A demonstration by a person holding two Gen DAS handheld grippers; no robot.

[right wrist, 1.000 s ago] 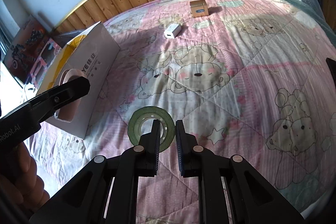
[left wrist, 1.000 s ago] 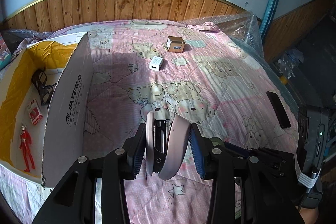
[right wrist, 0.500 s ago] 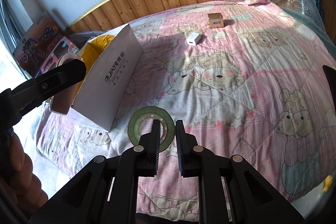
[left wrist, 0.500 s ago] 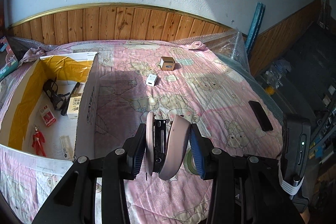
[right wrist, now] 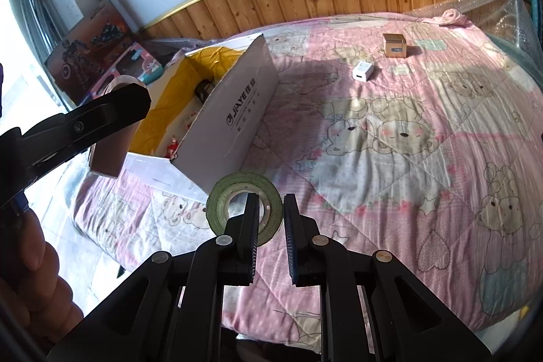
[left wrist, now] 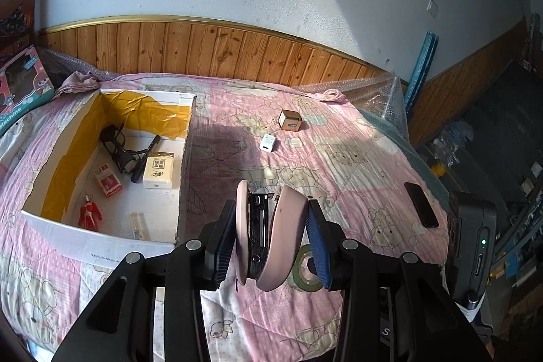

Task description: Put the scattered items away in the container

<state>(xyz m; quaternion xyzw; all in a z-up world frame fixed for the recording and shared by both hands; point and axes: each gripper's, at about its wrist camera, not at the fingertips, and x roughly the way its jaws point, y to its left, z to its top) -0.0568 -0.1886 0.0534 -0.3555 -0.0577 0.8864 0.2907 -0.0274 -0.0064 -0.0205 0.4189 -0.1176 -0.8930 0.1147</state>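
Note:
My left gripper (left wrist: 269, 209) is shut on a pink stapler (left wrist: 285, 226) with a black inner part, held above the pink bear quilt just right of the white cardboard box (left wrist: 185, 158). The box has a yellow lining and holds a red figure (left wrist: 89, 214), glasses, a marker and a tissue pack. My right gripper (right wrist: 269, 212) is shut on the rim of a green tape roll (right wrist: 220, 199), tilted and lifted near the box's front corner (right wrist: 237, 111). The left gripper (right wrist: 118, 104) with the stapler also shows at the left of the right wrist view.
A small brown box (left wrist: 290, 120) and a white charger (left wrist: 268, 143) lie far back on the quilt; a black phone (left wrist: 420, 204) lies near the right edge. Toy boxes (right wrist: 101, 50) stand by the wall. A person's hand (right wrist: 34, 260) holds the left gripper.
Both grippers have risen and pulled back from the bed. The tape roll has come up off the quilt in the right gripper. The box's inside now shows fully in the left view.

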